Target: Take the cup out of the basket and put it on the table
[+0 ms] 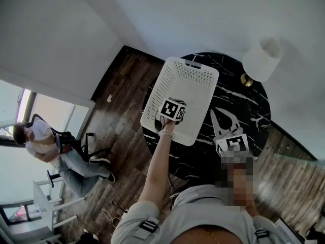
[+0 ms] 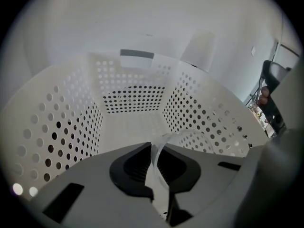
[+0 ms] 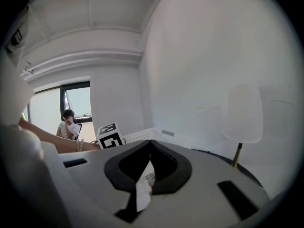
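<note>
A white perforated basket point(image 1: 158, 91) stands on the round black marble table point(image 1: 238, 88). My left gripper point(image 1: 173, 111) reaches down into it, its marker cube hiding the jaws from the head view. In the left gripper view this gripper point(image 2: 153, 147) is shut on the thin wall of a clear plastic cup point(image 2: 181, 132), whose rim arcs off to the right above the basket floor point(image 2: 128, 125). My right gripper point(image 1: 219, 117) hovers over the table right of the basket. Its pads point(image 3: 151, 146) meet at the tips with nothing held.
A white-shaded lamp point(image 1: 261, 59) stands at the table's far right edge, also seen as the lamp point(image 3: 243, 113) ahead of the right gripper. A person point(image 1: 45, 146) sits on a chair on the wooden floor to the left, by a window.
</note>
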Demonstrator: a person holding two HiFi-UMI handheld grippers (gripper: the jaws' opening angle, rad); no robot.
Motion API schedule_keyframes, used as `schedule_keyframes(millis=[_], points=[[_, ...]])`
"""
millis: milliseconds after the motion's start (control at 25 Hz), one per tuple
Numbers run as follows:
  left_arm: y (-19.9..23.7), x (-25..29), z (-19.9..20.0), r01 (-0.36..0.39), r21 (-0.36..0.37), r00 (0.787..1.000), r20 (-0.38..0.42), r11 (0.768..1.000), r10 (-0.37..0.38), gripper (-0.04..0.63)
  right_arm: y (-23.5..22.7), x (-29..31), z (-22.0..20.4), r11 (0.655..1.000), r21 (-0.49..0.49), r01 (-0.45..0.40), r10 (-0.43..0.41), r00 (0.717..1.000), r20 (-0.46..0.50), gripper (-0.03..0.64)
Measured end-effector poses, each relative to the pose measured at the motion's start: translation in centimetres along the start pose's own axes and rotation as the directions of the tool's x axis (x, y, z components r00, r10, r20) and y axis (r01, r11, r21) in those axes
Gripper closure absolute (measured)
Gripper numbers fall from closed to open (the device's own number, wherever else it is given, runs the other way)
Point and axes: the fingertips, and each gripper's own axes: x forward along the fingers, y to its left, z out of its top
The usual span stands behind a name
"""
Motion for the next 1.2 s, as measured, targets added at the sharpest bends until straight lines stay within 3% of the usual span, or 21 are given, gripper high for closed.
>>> schedule_keyframes(millis=[720, 1200], points=[[-1.0, -2.3, 3.1, -0.005, -0.015, 0.987, 0.161, 1.0, 0.007, 0.563, 0.1, -0.8, 0.7, 1.0, -0.007, 0.006, -0.006, 1.0, 0.014, 0.607], [-2.0, -6.4, 5.1, -0.012, -0.029, 0.961, 0.275, 0.999, 0.02, 0.563, 1.2, -0.7, 1.0, 1.0, -0.009, -0.019, 0.019, 1.0, 0.02, 0.607]])
